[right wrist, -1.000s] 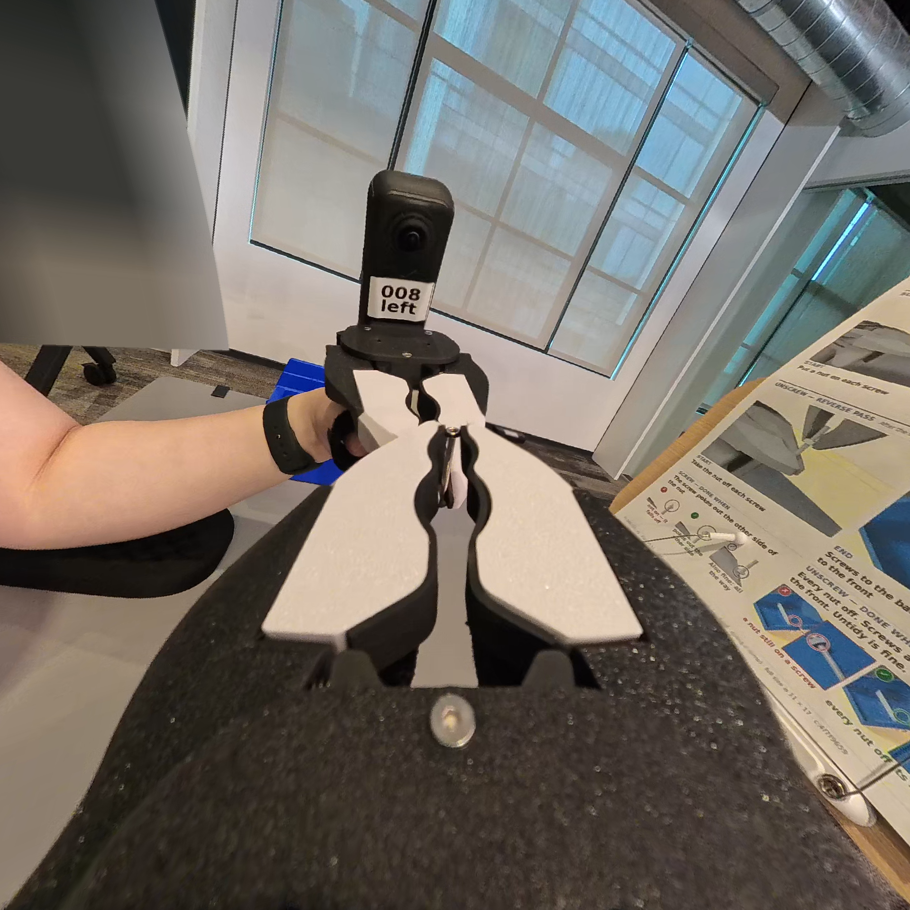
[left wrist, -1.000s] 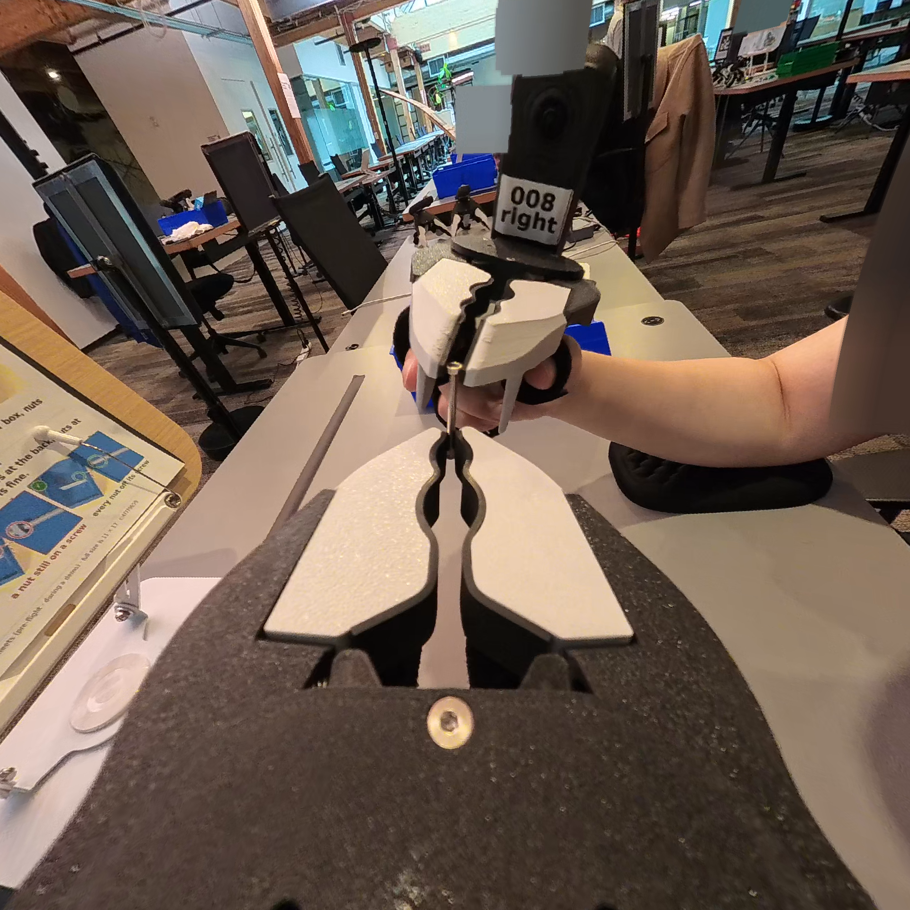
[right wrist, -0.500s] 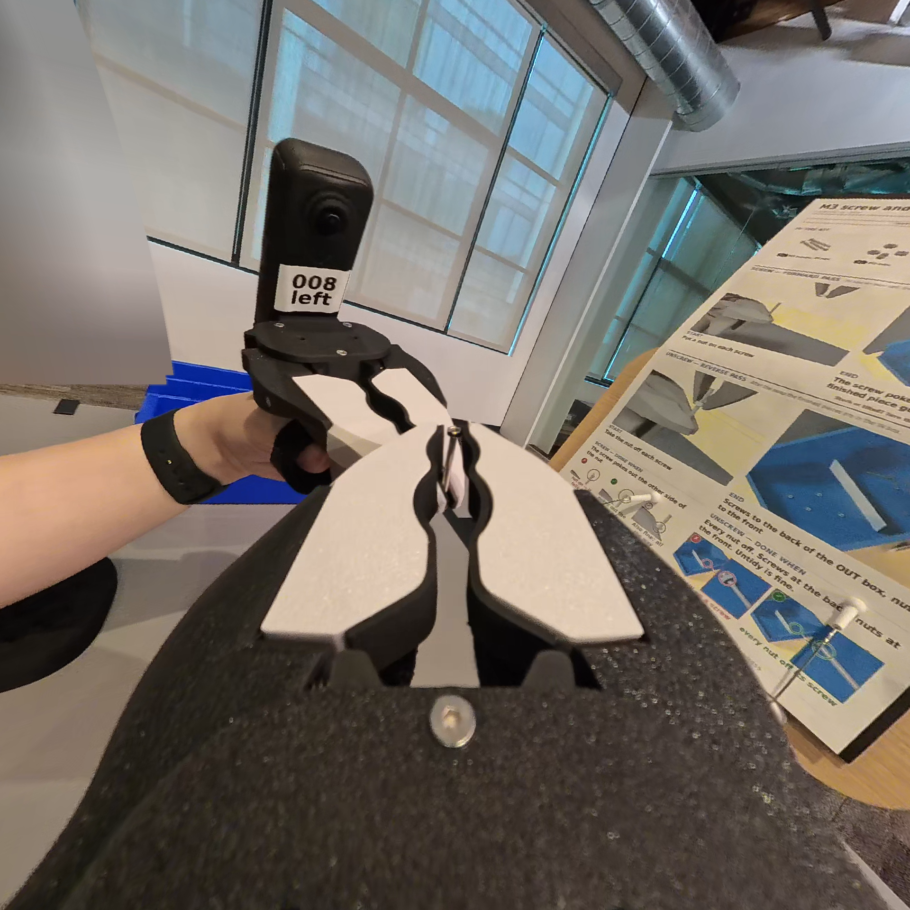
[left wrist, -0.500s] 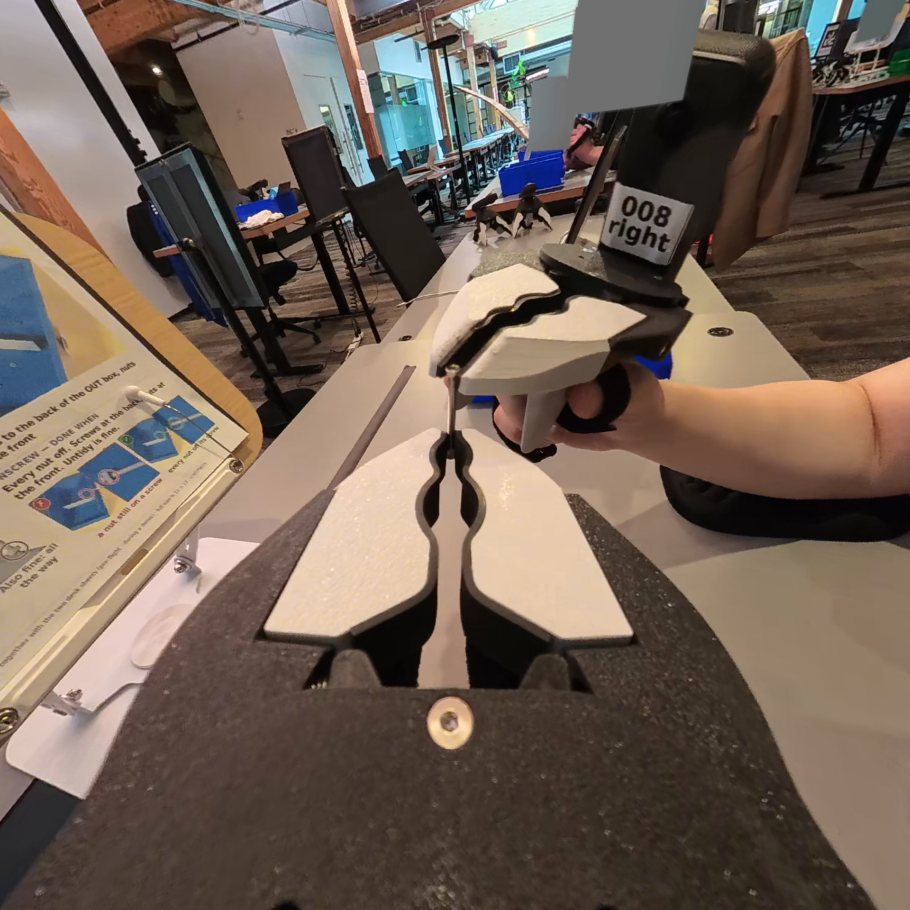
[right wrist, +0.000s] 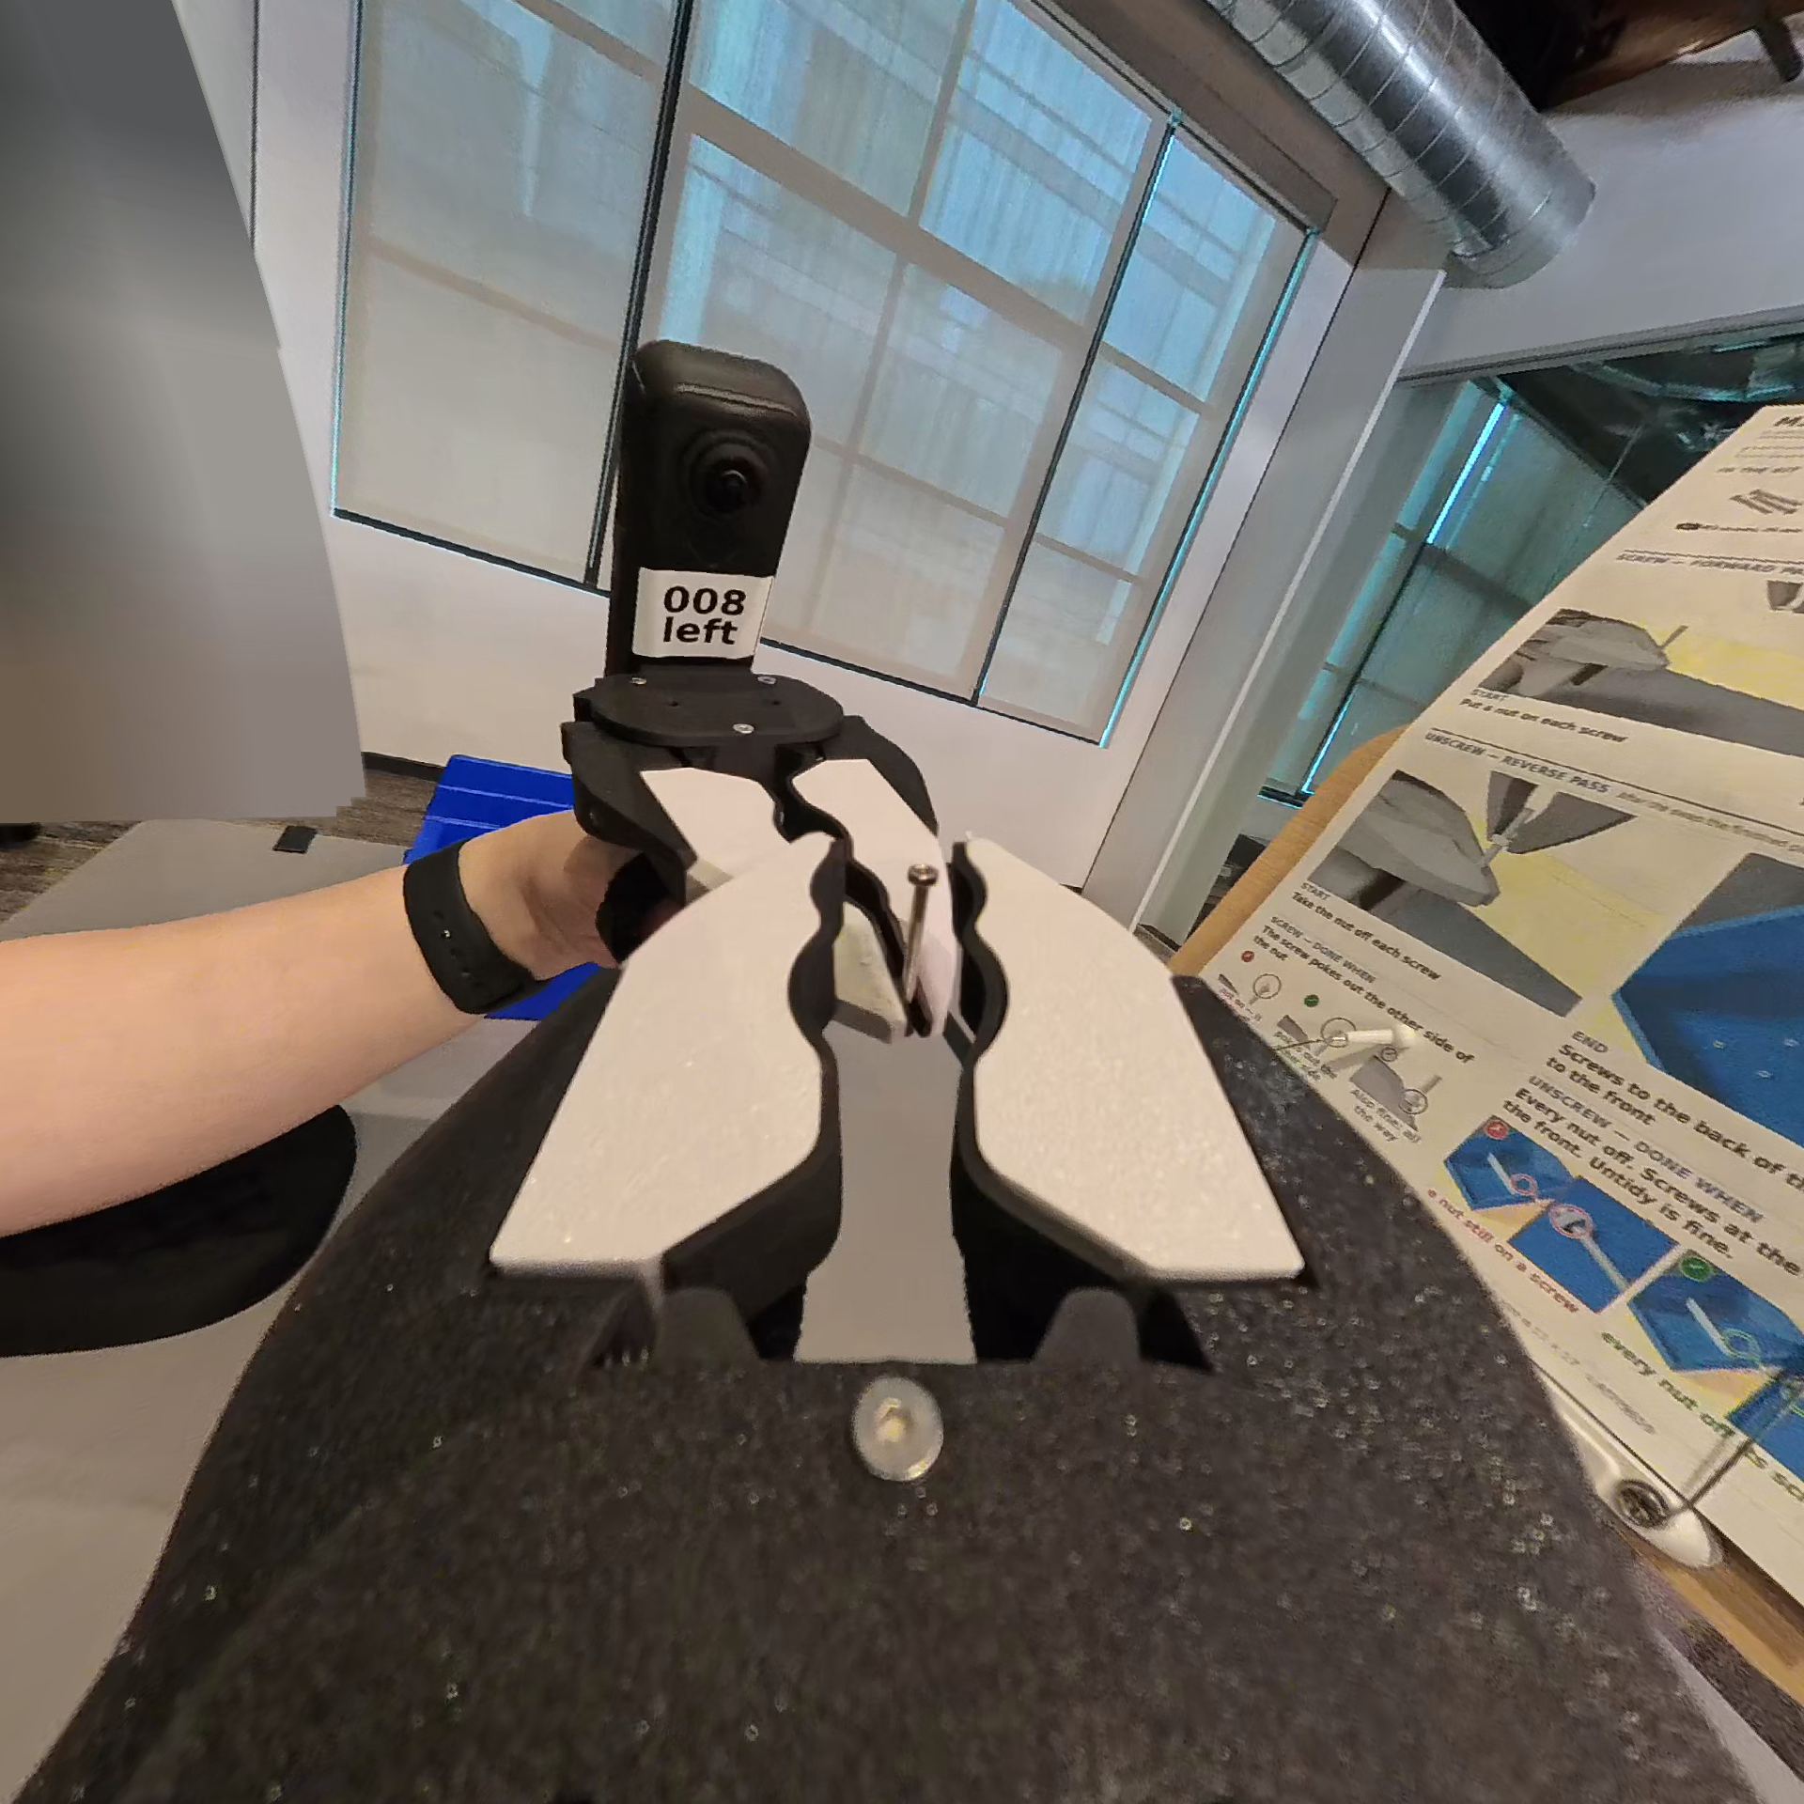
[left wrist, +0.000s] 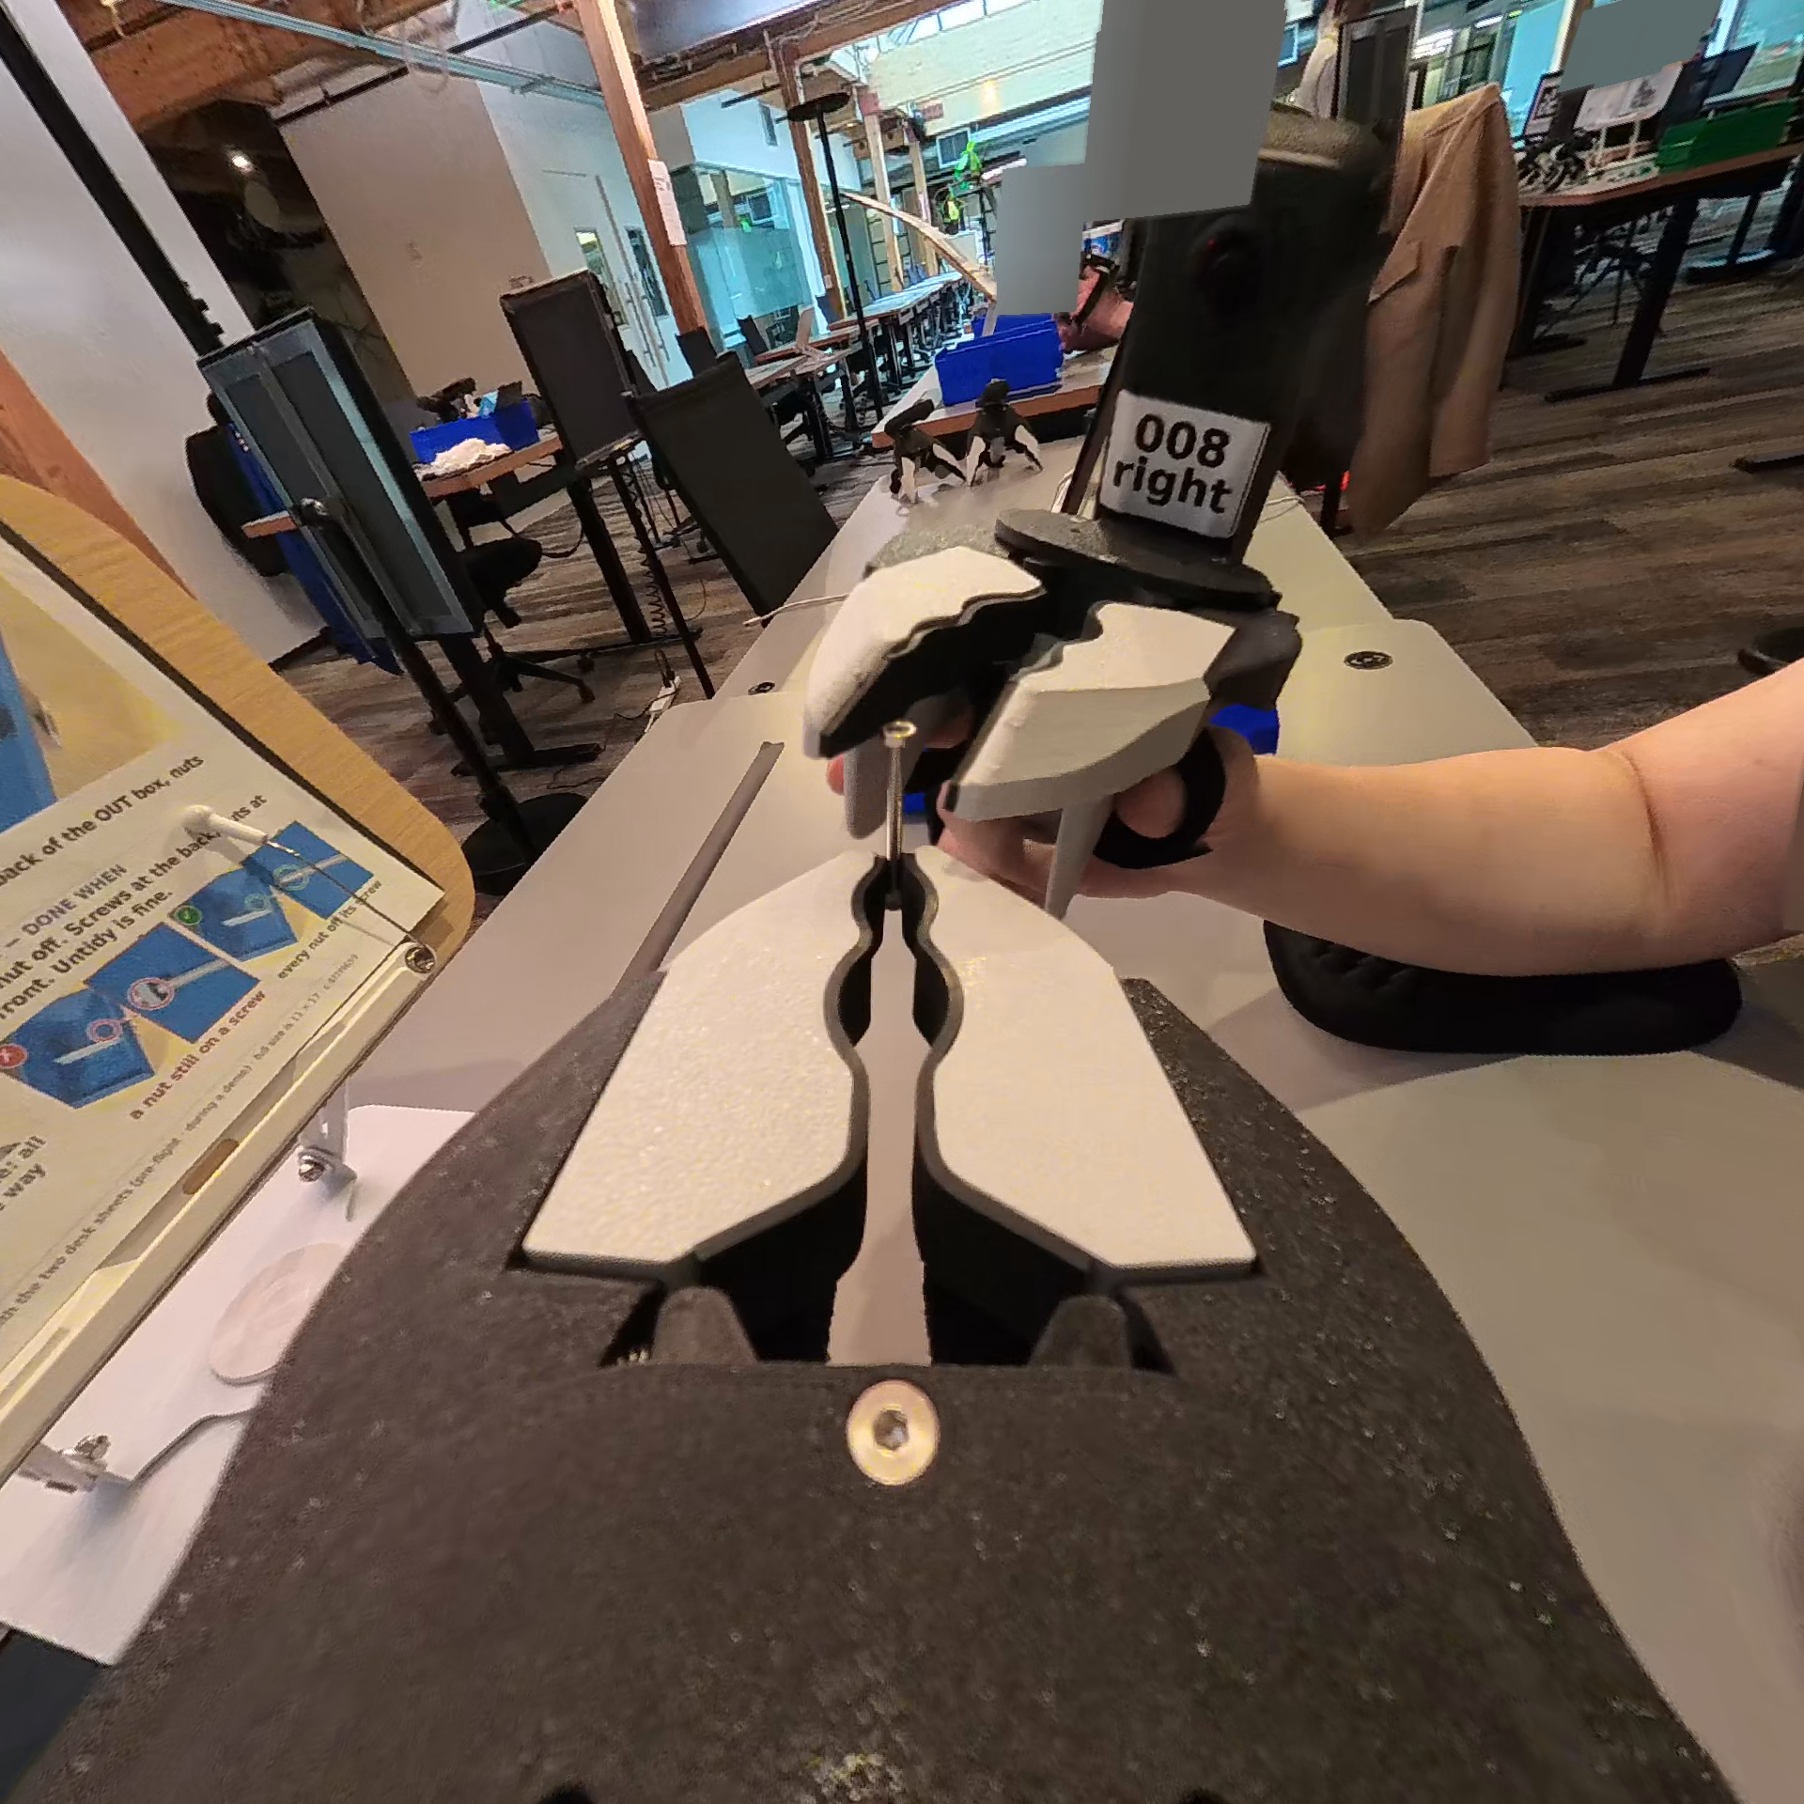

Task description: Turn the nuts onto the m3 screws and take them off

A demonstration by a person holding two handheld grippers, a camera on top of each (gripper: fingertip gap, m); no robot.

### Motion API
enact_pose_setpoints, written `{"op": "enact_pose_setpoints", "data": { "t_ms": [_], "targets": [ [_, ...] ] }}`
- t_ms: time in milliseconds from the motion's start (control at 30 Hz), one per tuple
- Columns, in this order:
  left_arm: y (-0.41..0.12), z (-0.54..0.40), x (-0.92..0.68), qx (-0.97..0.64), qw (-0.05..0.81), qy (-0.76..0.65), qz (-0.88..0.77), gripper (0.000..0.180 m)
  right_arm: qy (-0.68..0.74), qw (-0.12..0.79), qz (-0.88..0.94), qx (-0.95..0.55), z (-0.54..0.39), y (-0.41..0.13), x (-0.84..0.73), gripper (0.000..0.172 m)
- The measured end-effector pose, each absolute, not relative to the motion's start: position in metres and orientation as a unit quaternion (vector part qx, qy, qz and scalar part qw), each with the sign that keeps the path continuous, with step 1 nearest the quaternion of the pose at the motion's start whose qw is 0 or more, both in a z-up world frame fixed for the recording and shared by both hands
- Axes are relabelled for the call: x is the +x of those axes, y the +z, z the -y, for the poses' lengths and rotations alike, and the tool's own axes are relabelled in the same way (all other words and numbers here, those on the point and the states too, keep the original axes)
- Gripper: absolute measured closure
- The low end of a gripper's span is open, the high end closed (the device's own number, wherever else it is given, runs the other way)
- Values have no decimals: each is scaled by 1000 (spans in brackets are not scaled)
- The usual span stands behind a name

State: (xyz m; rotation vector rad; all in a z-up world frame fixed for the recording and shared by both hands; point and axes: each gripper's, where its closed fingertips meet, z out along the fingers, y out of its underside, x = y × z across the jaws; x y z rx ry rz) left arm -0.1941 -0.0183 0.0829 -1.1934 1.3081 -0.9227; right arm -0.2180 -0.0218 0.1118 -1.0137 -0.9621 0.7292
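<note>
My left gripper (left wrist: 890,879) is clamped on the lower end of a slim metal screw (left wrist: 892,793), both pads pressed against the shank. The screw stands upright, head up, above the grey table (left wrist: 1562,1220). My right gripper (right wrist: 893,883) has its jaws apart, one finger on each side of the screw; a gap shows between its pads and the shank, so it grips nothing. In the left wrist view the screw head sits just beside the tip of one right finger (left wrist: 879,664); I cannot tell whether they touch. My right forearm rests on a black pad (left wrist: 1503,1005). An instruction sheet (right wrist: 1611,976) on a wooden board (left wrist: 322,742) stands tilted beside the grippers. A blue bin (right wrist: 498,800) lies behind my left hand (right wrist: 547,908), which wears a black wristband (right wrist: 454,927).
</note>
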Motion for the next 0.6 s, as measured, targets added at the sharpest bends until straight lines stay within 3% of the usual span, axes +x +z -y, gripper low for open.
{"op": "enact_pose_setpoints", "data": {
  "t_ms": [367,600],
  "targets": [
    [86,14,-200,-506,549,-389,-540,178,332,702,440,-450,24,114,-213,155],
    [82,31,-191,-487,525,-406,-568,178,371,691,447,-431,34,117,-218,130]
  ]
}}
